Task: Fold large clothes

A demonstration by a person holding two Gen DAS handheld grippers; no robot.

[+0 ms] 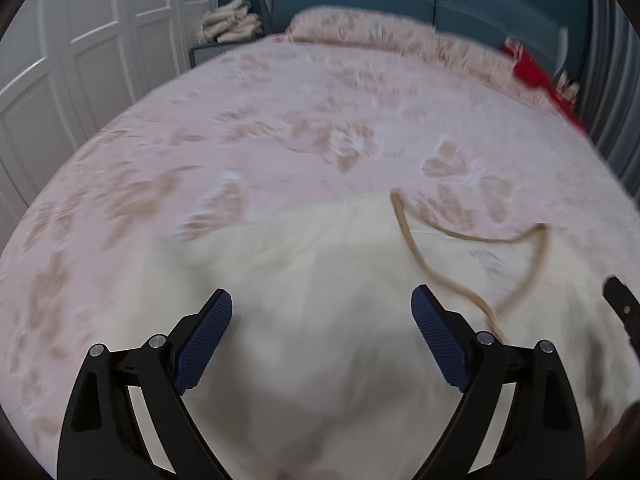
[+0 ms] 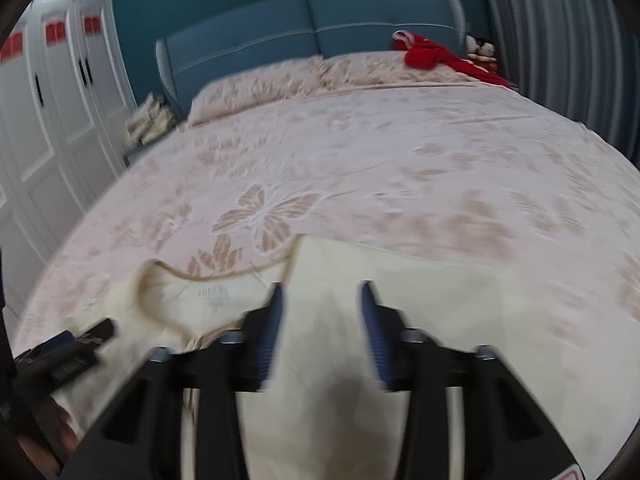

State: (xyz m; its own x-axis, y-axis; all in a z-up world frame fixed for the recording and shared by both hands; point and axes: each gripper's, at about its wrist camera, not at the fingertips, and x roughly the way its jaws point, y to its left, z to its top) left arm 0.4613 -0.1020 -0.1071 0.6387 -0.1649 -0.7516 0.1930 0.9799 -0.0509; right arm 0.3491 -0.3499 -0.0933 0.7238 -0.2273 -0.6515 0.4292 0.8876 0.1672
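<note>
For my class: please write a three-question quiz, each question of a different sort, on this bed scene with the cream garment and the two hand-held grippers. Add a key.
1. True or false: the left gripper is clamped on the cream garment.
2. Which colour is the clothing by the headboard? A) green B) red C) black
3. Fill in: the garment's tan-trimmed neckline lies on the ____ side of the right gripper in the right wrist view.

Key:
1. False; both grippers are open over the fabric.
2. B, the red clothing.
3. Left.
</note>
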